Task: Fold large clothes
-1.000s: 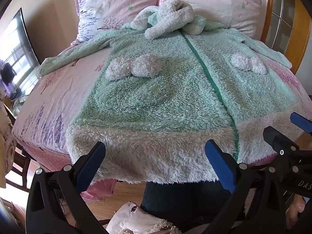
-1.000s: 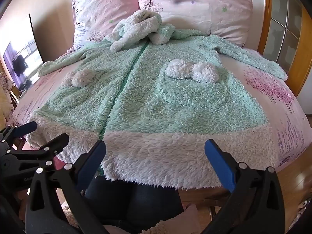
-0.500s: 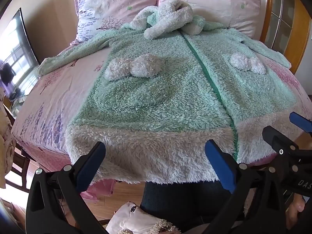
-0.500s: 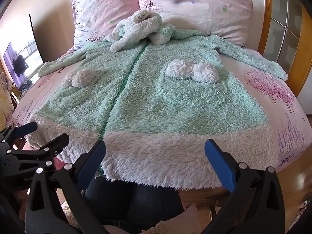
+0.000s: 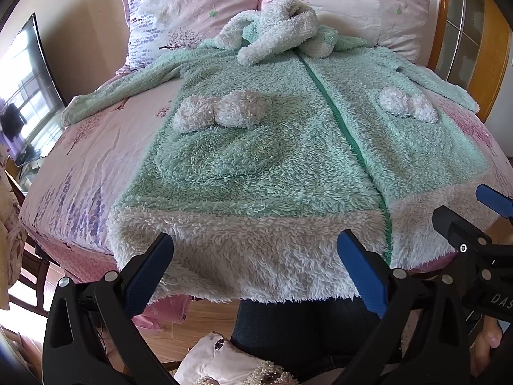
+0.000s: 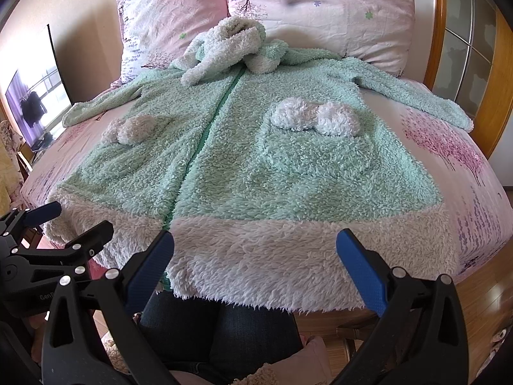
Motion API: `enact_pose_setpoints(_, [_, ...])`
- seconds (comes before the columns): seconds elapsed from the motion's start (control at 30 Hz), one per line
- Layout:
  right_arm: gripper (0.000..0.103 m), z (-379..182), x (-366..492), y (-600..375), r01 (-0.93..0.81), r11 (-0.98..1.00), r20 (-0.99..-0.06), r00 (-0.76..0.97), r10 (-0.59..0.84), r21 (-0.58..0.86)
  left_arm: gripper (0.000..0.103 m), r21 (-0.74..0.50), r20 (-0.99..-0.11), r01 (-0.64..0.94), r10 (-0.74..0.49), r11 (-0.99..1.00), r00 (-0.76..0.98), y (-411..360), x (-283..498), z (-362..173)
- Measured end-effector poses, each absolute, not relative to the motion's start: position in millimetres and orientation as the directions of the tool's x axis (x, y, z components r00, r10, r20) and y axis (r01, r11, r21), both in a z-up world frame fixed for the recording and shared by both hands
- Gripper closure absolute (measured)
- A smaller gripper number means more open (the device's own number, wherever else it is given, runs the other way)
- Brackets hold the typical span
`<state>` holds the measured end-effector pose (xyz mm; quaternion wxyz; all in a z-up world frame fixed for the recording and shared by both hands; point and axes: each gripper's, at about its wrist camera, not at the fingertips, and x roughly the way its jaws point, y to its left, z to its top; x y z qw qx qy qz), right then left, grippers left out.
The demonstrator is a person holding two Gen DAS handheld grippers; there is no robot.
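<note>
**Fleece robe spread flat, both grippers poised at its hem**

A mint fleece robe [image 5: 256,147] lies face-up across the bed [image 5: 80,166], apparently laid out for folding. The left gripper [image 5: 255,266] and right gripper [image 6: 255,263] hover wide open, holding nothing. Only the right view shows the right sleeve [image 6: 426,102] fully.

Robe [image 5: 256,166] hem over the bed [image 5: 80,173] edge, underside hidden

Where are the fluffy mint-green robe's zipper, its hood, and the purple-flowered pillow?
dark green zipper [image 5: 336,118], left wrist view, mid-length.
fluffy white-lined hood [image 6: 231,41], right wrist view, its top.
purple-flowered pink pillow [image 5: 179,9], left wrist view, its centre.
</note>
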<state>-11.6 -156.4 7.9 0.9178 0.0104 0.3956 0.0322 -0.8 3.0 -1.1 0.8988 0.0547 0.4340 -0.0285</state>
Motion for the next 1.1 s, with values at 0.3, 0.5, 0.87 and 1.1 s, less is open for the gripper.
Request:
enact_pose_setpoints(0.3, [0.002,7.6,-9.4,-157.1,-0.049,0.998,-0.725,0.685,0.069,0.048,0.001,0.072,-0.784,0.096,-0.003,0.993,0.621,4.2,-0.3,-1.3])
enact_pose_setpoints(0.5, [0.002,6.3,-10.9,-159.6,-0.049,0.997,-0.726,0.684,0.076,0.059,0.001,0.066,-0.787,0.093,-0.005,0.994,0.617,7.4,1.0,-2.3])
enact_pose_setpoints(0.87, [0.002,6.2,-10.5,-160.4,-0.049,0.996,-0.727,0.682,0.084,0.069,0.001,0.063,-0.789,0.09,-0.006,0.994,0.614,8.7,1.1,-5.0])
enact_pose_setpoints(1.1, [0.002,6.3,-10.7,-158.4,-0.053,0.996,-0.724,0.684,0.091,0.075,0.001,0.063,-0.79,0.09,-0.006,0.994,0.614,8.5,1.6,-5.0])
